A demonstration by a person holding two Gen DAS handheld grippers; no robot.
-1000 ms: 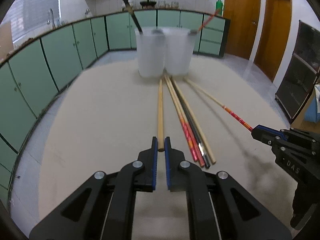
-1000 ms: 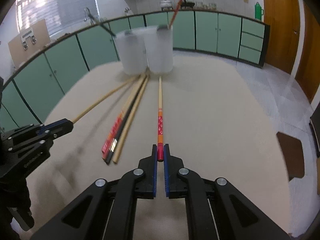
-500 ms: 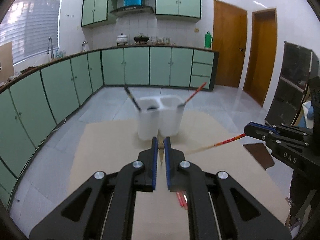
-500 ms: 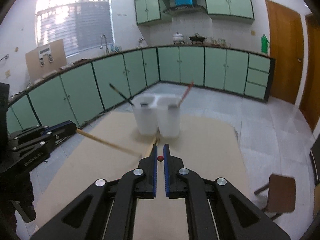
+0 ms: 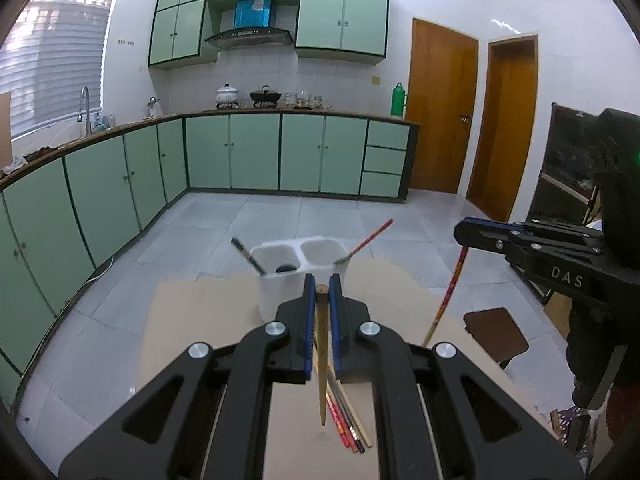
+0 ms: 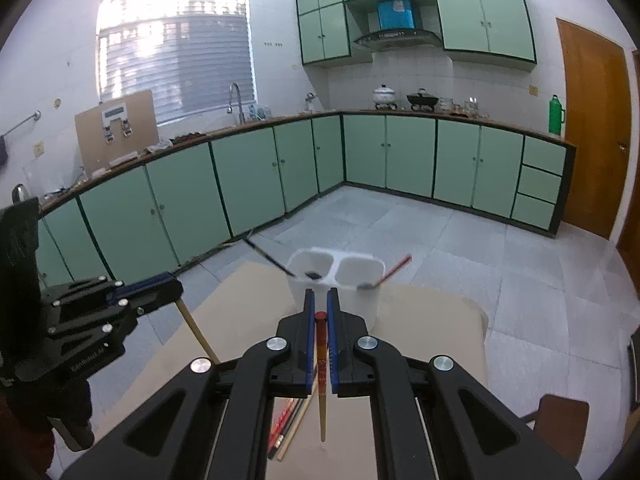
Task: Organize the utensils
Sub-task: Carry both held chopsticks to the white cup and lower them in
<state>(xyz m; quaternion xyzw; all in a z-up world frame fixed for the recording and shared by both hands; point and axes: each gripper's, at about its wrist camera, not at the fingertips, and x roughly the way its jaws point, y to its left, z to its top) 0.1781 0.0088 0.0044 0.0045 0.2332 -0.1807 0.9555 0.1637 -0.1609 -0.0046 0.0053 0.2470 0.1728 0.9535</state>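
A: What are the left tongs [image 5: 321, 289] doing?

B: They are clamped on the thick end of a plain wooden chopstick [image 5: 321, 360]. It hangs down from between the blue pads, with its thin tip above the table [image 5: 192, 320] and not touching it.

A: And the right tongs [image 6: 320, 312]?

B: Much the same. They are closed on the red top of a red-patterned chopstick [image 6: 321, 392], which hangs nearly straight down with its pale tip clear of the tabletop. In the left wrist view that chopstick slants down from the right tongs at the right side of the picture.

A: Where do the utensils belong?

B: Probably in a white two-compartment holder [image 5: 298, 276] that stands on the table just beyond both pairs of tongs. The left compartment has a dark-handled utensil [image 5: 248, 256] leaning out to the left. The right one has a red-handled utensil [image 5: 368, 240] leaning out to the right.

A: Is anything left on the table?

B: Yes, a small bundle of loose chopsticks [image 5: 348, 424] lies flat beneath the left tongs, red, dark and pale wood ones side by side. The same bundle shows in the right wrist view, below and to the left of the hanging red one.

A: What is around the table?

B: A tiled floor [image 6: 440, 232], green kitchen cabinets [image 6: 260, 168] and a brown stool [image 5: 496, 334] beside the table on the right.
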